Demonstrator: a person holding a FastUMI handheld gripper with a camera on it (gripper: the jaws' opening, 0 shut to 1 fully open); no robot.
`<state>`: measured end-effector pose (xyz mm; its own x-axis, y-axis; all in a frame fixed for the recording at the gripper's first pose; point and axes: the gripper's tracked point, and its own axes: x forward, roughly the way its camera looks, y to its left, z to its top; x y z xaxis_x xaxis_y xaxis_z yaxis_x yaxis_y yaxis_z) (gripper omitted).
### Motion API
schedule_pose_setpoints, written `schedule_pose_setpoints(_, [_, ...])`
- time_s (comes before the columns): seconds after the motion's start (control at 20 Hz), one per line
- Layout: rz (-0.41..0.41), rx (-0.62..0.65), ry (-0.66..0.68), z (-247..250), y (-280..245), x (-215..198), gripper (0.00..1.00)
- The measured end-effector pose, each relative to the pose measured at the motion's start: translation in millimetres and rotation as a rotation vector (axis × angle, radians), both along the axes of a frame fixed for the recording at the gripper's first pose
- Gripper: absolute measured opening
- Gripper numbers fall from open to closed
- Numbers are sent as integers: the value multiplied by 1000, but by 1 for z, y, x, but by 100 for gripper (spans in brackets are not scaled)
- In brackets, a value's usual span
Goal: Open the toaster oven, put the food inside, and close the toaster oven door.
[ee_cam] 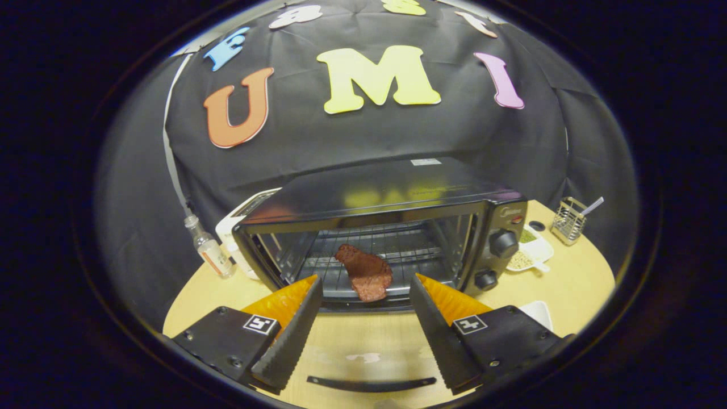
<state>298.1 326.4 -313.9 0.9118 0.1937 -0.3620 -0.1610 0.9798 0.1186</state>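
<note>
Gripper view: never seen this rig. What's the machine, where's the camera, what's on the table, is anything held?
There is no robot arm. A person carries a handheld two-finger gripper, and a fisheye camera mounted on it looks forward along the fingers, hence the round, bent image. The two wedge shapes low in the picture are those fingers; they are spread open with nothing between them.

Just beyond them stands a black toaster oven on a wooden table. Its glass door is folded down flat under the fingers, handle nearest the camera. A piece of meat-like food already lies on the rack inside.

Left of the oven: a small clear bottle and a white appliance. Right: a white divided dish with seeds or grains, and a wire holder.
</note>
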Motion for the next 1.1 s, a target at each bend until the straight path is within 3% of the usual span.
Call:
schedule_pose_setpoints(0.35, [22, -88, 38, -15, -47, -74, 98])
schedule_pose_setpoints(0.7, [53, -138, 114, -71, -63, -130, 98])
schedule_pose_setpoints(1.1, [77, -152, 209, -128, -43, -140, 98])
